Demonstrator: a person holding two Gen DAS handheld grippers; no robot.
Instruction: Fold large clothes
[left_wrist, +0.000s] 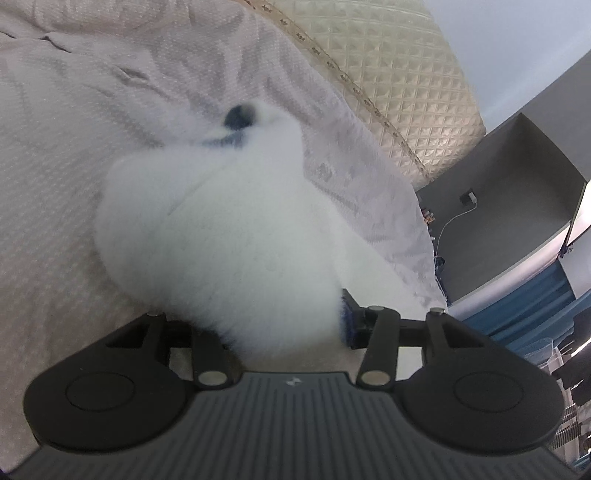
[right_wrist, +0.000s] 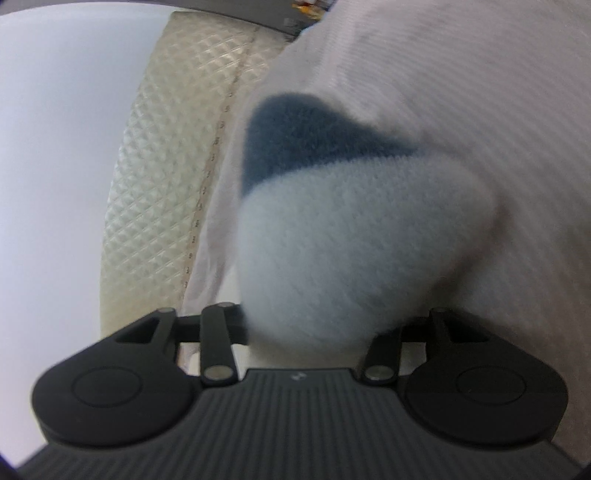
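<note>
In the left wrist view, a fluffy white fleece garment with dark blue trim (left_wrist: 221, 229) is seen bunched in the centre of the frame, reaching from the middle down to the black linkage of the left gripper (left_wrist: 284, 325). The fleece is spread across the space where the fingers lie, so that most of them is covered; only a blue pad on a black finger (left_wrist: 349, 325) is seen at the right edge of the fabric. The garment appears to be clamped there, although the fingertips themselves are hidden. A small dark blue patch of the garment is seen at its upper end. Beneath it, a pale pinkish textured bedspread (left_wrist: 74, 147) fills the left and upper parts of the frame. A cream quilted mattress side (left_wrist: 406, 85) is seen at the upper right, and a grey wall with a white cable (left_wrist: 517, 192) at the right.

In the right wrist view, the same garment (right_wrist: 351, 240) fills the centre as a blurred pale mound with a dark blue area at its top. It comes down onto the right gripper (right_wrist: 306, 332) and covers the fingers entirely, so it cannot be told whether they are spread or pressed together. The bedspread (right_wrist: 480, 92) lies at the right, the mattress side (right_wrist: 155, 184) at the left.
</note>
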